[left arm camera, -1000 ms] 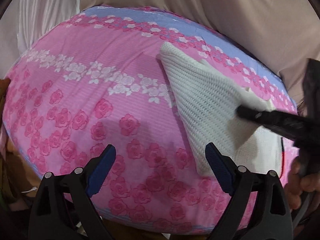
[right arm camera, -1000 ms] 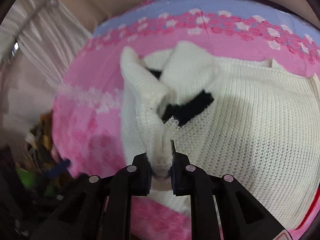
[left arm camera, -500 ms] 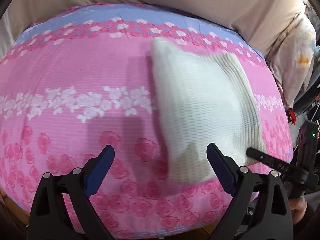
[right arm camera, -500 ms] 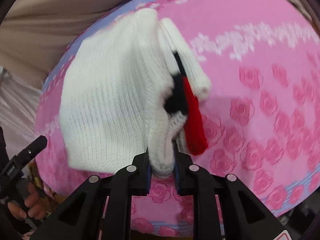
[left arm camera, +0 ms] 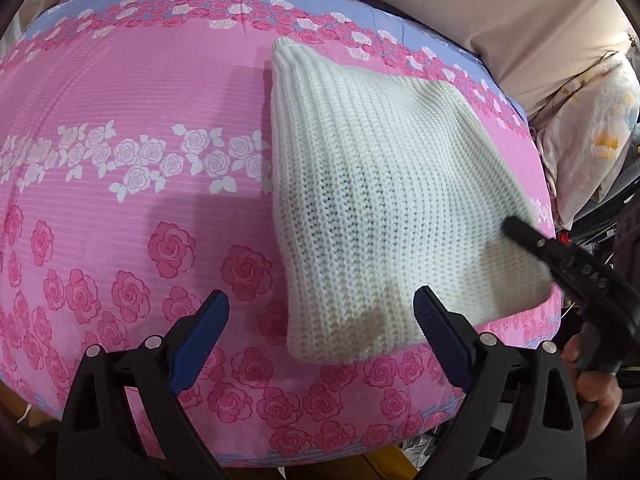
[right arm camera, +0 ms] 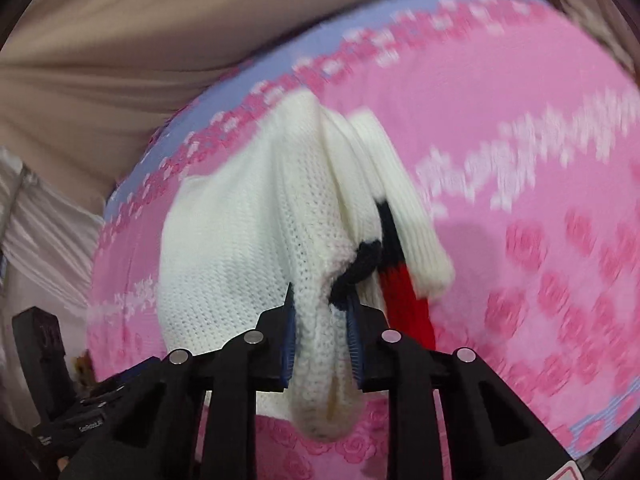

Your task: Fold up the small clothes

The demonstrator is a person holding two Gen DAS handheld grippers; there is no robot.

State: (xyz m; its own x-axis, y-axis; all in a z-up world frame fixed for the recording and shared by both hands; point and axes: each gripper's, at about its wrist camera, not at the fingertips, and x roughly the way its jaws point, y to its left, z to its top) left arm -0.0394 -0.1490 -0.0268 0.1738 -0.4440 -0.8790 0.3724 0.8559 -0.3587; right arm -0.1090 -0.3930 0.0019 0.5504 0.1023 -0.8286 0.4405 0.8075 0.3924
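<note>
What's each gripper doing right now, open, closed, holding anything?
Left gripper: open, holding nothing, above the pink floral bedsheet.
Right gripper: closed on a bunched edge of the white knit sweater.

Right wrist view: bedspread [right arm camera: 520, 128] rose print motion-blurred. White knit sweater [right arm camera: 240, 248] fold hides black-and-red trim [right arm camera: 400, 280] extent. Left wrist view: right gripper [left arm camera: 520, 236] fingers buried behind sweater edge; floral bundle [left arm camera: 592, 136] cut off at right edge.
</note>
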